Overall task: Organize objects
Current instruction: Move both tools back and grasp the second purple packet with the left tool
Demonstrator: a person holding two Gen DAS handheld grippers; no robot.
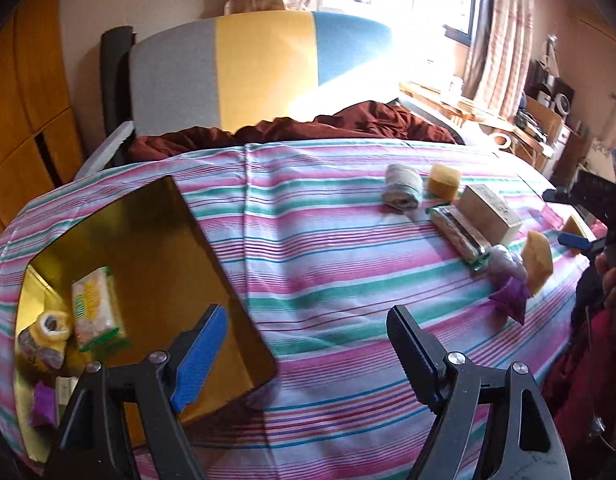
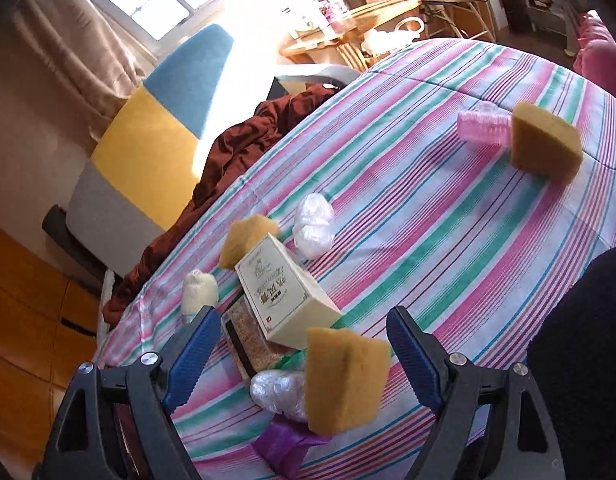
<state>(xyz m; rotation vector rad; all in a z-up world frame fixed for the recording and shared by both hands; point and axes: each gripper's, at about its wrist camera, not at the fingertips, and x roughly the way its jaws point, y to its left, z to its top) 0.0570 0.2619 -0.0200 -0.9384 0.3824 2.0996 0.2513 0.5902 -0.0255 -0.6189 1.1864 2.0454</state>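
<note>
Hovering over the striped bedsheet [image 1: 328, 240], both tools are empty-handed: the left gripper [image 1: 308, 344] has its fingers spread wide with nothing between them, and the right gripper [image 2: 304, 354] is just as wide open, its fingers flanking a yellow sponge [image 2: 344, 380] without touching it as far as the view shows. That sponge, at 6 o'clock in the right wrist view, leans against a crinkled clear plastic bag [image 2: 274, 394] with a purple packet [image 2: 282, 446] below it, so it looks like the likeliest next pick, judging by how the fingers frame it. Just beyond, toward 12 o'clock, a cream carton [image 2: 284, 292] lies across a flat snack pack [image 2: 248, 338], with a second sponge [image 2: 244, 240] and a rolled pale sock [image 2: 200, 290] at about 10 o'clock and another clear plastic bag [image 2: 314, 230] at 1 o'clock. Well apart, at 2 o'clock, a third sponge [image 2: 546, 144] touches a pink brush [image 2: 484, 126]. In the left wrist view the open cardboard box [image 1: 156, 264] sits at 8 o'clock, serving as the collecting bin; it already holds a tissue pack [image 1: 94, 308], yellow-trimmed socks [image 1: 48, 332] and something purple I cannot identify. The left tool sits beside the box rather than over the loose pile, probably waiting its turn. Many items remain on the bed, so the sorting seems partway through.
</note>
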